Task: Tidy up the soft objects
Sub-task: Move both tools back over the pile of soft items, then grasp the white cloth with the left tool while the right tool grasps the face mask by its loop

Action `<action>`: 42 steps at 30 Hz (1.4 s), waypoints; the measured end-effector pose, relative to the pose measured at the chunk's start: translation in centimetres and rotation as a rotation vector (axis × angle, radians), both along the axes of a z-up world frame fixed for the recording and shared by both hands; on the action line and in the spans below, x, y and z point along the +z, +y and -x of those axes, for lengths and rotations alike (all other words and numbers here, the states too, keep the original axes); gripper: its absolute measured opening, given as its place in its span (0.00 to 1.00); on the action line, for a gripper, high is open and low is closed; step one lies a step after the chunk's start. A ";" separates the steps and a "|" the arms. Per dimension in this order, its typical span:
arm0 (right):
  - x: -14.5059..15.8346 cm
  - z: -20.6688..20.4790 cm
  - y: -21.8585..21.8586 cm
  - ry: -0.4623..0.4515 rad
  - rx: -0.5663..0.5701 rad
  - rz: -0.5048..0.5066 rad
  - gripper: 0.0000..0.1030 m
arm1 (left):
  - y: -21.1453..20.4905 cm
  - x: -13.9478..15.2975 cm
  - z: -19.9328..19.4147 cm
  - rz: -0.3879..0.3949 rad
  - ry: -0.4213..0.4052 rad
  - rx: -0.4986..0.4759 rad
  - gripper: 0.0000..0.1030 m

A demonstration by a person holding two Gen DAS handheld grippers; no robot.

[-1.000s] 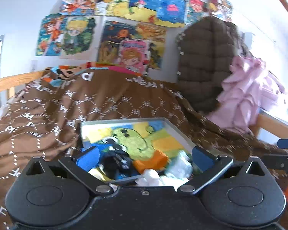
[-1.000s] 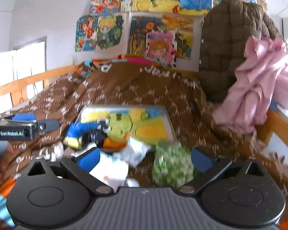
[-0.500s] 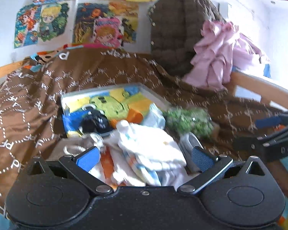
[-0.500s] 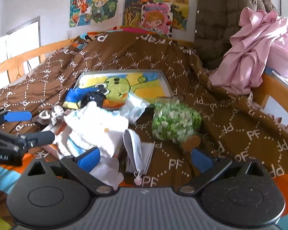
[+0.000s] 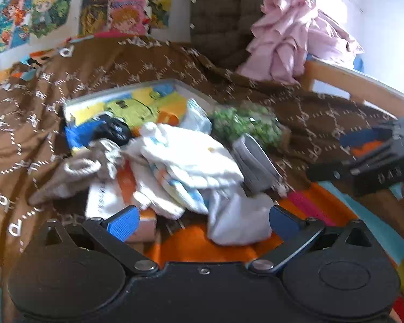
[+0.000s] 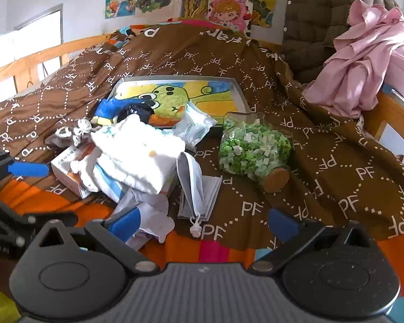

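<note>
Pulled back and tipped downward since a second ago — both wrist views, then filled mostly with wall posters and the far end of the bed, now take in the whole heap on the brown bedspread (image 6: 323, 145). Left gripper (image 5: 202, 219) spread wide, nothing between its blue pads; right gripper (image 6: 203, 224) likewise spread and empty, hovering just short of the clutter. No item lifted or shifted across the earlier frames (only the vantage has changed), so sorting judged not yet begun.

Pile centred on a folded white cloth (image 6: 140, 156) lying over a small carton (image 6: 67, 172), with a crumpled white tissue (image 6: 150, 215) at the near edge and a grey knitted piece (image 5: 80, 167) to the left. Just beside the cloth on the right, a flat grey pouch (image 6: 199, 191) with a drawstring toggle. Further right, apart from the heap, a jar of green paper stars (image 6: 253, 150) lying on its side, cork toward the camera. Behind all this, a cartoon picture tray (image 6: 237, 88) with a blue-and-black soft toy (image 6: 113, 107) and a clear plastic packet (image 6: 194, 126) overlapping its front rim.

Likely significance: a survey stance — first pick probably the white cloth, closest between both grippers.
</note>
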State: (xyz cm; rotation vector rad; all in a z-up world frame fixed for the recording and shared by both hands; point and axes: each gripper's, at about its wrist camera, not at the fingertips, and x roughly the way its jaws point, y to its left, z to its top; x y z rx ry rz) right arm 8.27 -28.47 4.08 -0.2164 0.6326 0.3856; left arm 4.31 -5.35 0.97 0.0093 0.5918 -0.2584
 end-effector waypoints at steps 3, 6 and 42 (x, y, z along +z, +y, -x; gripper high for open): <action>-0.2 -0.3 0.0 0.008 -0.002 0.001 1.00 | -0.4 -0.7 0.0 -0.010 0.023 -0.027 0.99; -0.5 -0.5 0.0 0.014 -0.003 0.001 1.00 | -0.5 -1.1 -0.1 -0.017 0.032 -0.030 0.99; -6.1 -8.9 2.0 0.123 0.147 0.069 0.94 | -2.7 -5.5 -6.8 0.033 0.184 -0.132 0.98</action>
